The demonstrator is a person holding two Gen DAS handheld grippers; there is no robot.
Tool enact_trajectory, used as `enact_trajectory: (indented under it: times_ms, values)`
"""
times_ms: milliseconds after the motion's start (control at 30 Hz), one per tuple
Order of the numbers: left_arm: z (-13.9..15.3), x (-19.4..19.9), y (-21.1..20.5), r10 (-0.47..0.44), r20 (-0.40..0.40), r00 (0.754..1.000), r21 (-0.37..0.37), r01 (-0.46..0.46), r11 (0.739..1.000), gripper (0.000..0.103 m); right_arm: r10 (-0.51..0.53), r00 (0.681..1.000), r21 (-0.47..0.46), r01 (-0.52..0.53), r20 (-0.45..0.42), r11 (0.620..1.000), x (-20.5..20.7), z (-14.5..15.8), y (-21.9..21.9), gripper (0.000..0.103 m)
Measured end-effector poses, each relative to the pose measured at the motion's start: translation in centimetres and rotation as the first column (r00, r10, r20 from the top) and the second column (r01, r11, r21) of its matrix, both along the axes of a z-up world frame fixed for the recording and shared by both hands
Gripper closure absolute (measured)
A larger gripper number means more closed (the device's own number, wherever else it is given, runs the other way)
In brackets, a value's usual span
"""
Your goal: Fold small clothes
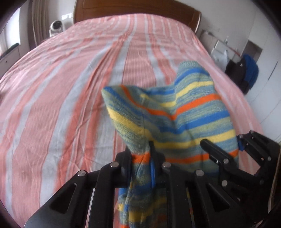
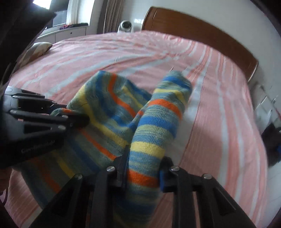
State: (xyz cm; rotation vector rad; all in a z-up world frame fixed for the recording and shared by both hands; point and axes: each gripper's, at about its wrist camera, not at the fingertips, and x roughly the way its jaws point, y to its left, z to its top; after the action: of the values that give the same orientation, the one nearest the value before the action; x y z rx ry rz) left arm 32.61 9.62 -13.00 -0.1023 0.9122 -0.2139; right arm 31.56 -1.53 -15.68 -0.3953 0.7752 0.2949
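A small knitted garment [image 1: 175, 114] with blue, yellow, orange and green stripes is held up above the bed by both grippers. My left gripper [image 1: 141, 157] is shut on one edge of it; cloth hangs down between its fingers. My right gripper [image 2: 144, 166] is shut on a narrow sleeve-like part [image 2: 158, 126] that sticks up and forward. In the left wrist view the right gripper [image 1: 219, 154] shows at the right, clamped on the cloth. In the right wrist view the left gripper [image 2: 70, 121] shows at the left, pinching the garment's other edge [image 2: 105, 108].
The bed [image 1: 61, 96] with a pink, orange and white striped sheet fills both views. A wooden headboard [image 1: 140, 8] stands at the far end. A white fan [image 1: 56, 26] is beside it. A pillow [image 2: 36, 49] lies at the far left. Bags and dark clothes [image 1: 245, 70] sit right of the bed.
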Motion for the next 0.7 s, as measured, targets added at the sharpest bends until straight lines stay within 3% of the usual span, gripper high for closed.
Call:
enact_trajectory:
  times_ms: [200, 267, 300, 333, 433, 500, 600, 700]
  values:
    - [5.1, -0.8, -0.5, -0.014, 0.097, 0.995, -0.007, 0.015, 1.000, 0.088, -0.030, 0.995, 0.162, 0.015, 0.095, 0.987, -1.4, 5.3, -1.5, 0.078]
    - [4.8, -0.2, -1.3, -0.009, 0.083, 0.997, 0.013, 0.008, 1.000, 0.082, -0.055, 0.995, 0.215, 0.037, 0.080, 0.976, -0.6, 6.4, -2.3, 0.077]
    - [4.2, 0.1, -1.7, 0.000, 0.063, 0.998, 0.037, -0.002, 0.999, 0.071, -0.071, 0.996, 0.242, 0.057, 0.049, 0.969, 0.2, 6.4, -2.9, 0.076]
    - [3.2, 0.3, -2.0, 0.014, 0.043, 0.999, 0.075, -0.017, 0.997, 0.052, -0.090, 0.996, 0.263, 0.085, 0.008, 0.961, 1.2, 5.9, -3.7, 0.071]
    - [1.7, -2.5, -1.9, 0.033, 0.060, 0.998, 0.146, -0.042, 0.988, 0.027, -0.181, 0.982, 0.240, 0.191, -0.061, 0.952, 2.3, 3.6, -7.1, 0.014]
    - [1.7, -5.7, -2.1, 0.029, 0.094, 0.995, 0.196, -0.047, 0.979, 0.019, -0.185, 0.981, 0.229, 0.192, -0.051, 0.954, 0.5, 2.9, -9.0, 0.013]
    - [2.7, -10.3, -2.9, 0.015, 0.146, 0.989, 0.252, -0.051, 0.966, 0.004, -0.188, 0.981, 0.140, 0.193, -0.049, 0.971, -3.6, 2.1, -10.4, 0.013]
    - [4.2, -14.8, -4.3, 0.007, 0.189, 0.982, 0.295, -0.063, 0.953, 0.001, -0.178, 0.982, 0.123, 0.183, -0.056, 0.975, -8.8, 2.4, -11.4, 0.009]
